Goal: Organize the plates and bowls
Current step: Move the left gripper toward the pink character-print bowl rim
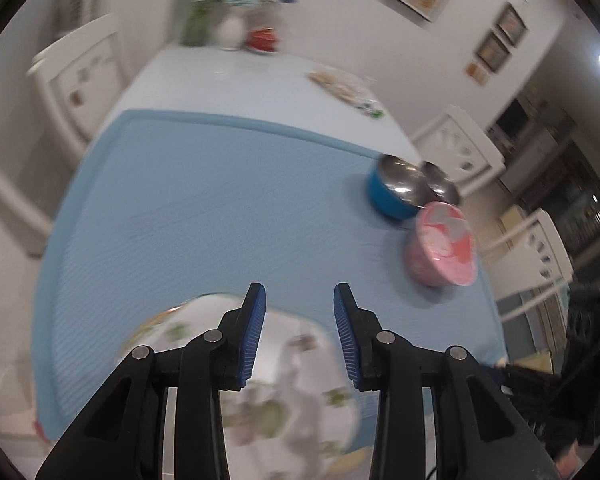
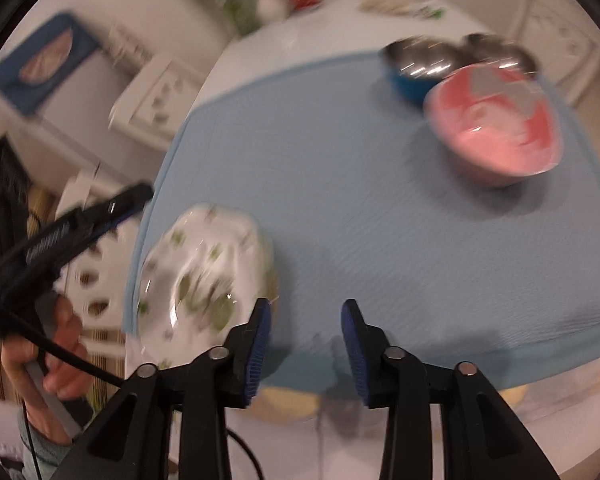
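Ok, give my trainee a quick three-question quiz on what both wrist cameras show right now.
1. True or false: the pink round bowl sits on the light blue cloth mat.
2. Which dish touches or overlaps the pink bowl's far side? A) white floral plate B) blue-sided steel bowl C) red pot
3. Fill in: both the left gripper and the right gripper are ____.

Key: 1 true; 2 B; 3 open, holding nothing.

mat (image 2: 340, 184): light blue
plate (image 2: 204, 276): white, green leaf print (blurred)
bowl (image 2: 496, 120): pink, white patches
second bowl (image 1: 396, 192): blue outside, steel inside
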`<state>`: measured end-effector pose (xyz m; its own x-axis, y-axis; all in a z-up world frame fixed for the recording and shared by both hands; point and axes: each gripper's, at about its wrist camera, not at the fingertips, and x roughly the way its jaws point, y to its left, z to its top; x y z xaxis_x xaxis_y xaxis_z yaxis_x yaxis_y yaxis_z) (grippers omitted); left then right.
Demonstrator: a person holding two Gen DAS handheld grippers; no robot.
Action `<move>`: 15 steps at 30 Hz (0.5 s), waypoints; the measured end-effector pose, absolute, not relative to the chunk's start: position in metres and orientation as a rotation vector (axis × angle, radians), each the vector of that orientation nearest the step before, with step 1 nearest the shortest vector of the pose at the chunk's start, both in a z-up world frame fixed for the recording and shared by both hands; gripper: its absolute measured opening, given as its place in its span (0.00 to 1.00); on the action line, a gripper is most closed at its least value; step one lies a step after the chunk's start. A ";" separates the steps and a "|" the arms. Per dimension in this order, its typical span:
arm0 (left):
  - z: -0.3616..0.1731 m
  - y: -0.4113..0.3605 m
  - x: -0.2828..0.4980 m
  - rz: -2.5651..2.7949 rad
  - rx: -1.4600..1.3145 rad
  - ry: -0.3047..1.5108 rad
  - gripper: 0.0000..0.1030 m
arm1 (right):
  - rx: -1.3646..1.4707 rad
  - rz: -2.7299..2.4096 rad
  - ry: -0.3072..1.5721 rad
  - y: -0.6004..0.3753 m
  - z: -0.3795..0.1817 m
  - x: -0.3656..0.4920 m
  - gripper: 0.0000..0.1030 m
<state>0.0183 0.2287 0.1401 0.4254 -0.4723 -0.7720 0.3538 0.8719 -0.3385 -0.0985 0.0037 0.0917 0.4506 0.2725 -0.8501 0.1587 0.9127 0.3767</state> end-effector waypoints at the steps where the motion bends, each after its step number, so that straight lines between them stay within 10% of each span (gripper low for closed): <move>1: 0.143 0.213 0.018 -0.540 -0.118 1.009 0.35 | 0.455 0.055 1.094 -0.007 0.094 -0.100 0.46; 15: 0.116 0.050 0.039 -0.580 -0.176 1.138 0.59 | 0.575 -0.120 1.002 -0.193 0.112 -0.085 0.51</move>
